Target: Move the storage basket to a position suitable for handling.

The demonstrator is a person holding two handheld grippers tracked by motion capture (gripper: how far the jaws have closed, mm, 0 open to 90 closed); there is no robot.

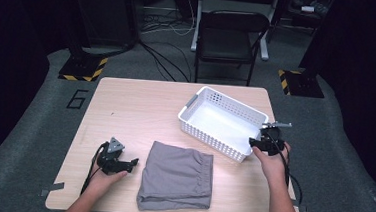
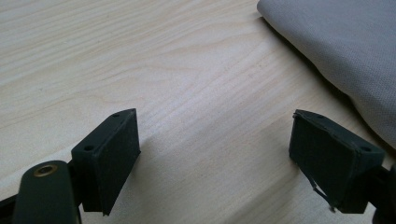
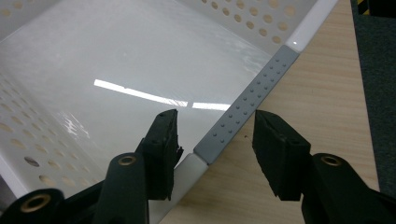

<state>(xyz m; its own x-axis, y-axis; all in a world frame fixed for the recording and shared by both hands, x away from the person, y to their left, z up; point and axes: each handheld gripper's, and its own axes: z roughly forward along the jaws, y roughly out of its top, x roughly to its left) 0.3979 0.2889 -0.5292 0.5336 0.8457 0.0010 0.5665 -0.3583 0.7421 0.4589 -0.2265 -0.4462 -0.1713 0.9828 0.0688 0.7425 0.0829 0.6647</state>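
A white perforated basket (image 1: 209, 136) stands empty on the right half of the wooden table (image 1: 136, 107). My right gripper (image 1: 256, 142) sits at its near right end. Its jaws straddle the grey handle strip (image 3: 254, 100) on the rim, one inside the basket and one outside. My right gripper (image 3: 215, 140) is open, with a gap on each side of the strip. A folded grey cloth (image 1: 176, 174) lies at the front middle. My left gripper (image 1: 132, 164) rests low over bare wood left of the cloth (image 2: 341, 51). My left gripper (image 2: 215, 154) is open and holds nothing.
A second grey handle (image 1: 191, 100) marks the basket's far end. A black folding chair (image 1: 231, 39) stands beyond the table's far edge. Cables and two striped stand bases (image 1: 83, 68) lie on the grey floor. Bare wood stretches across the table's left and back.
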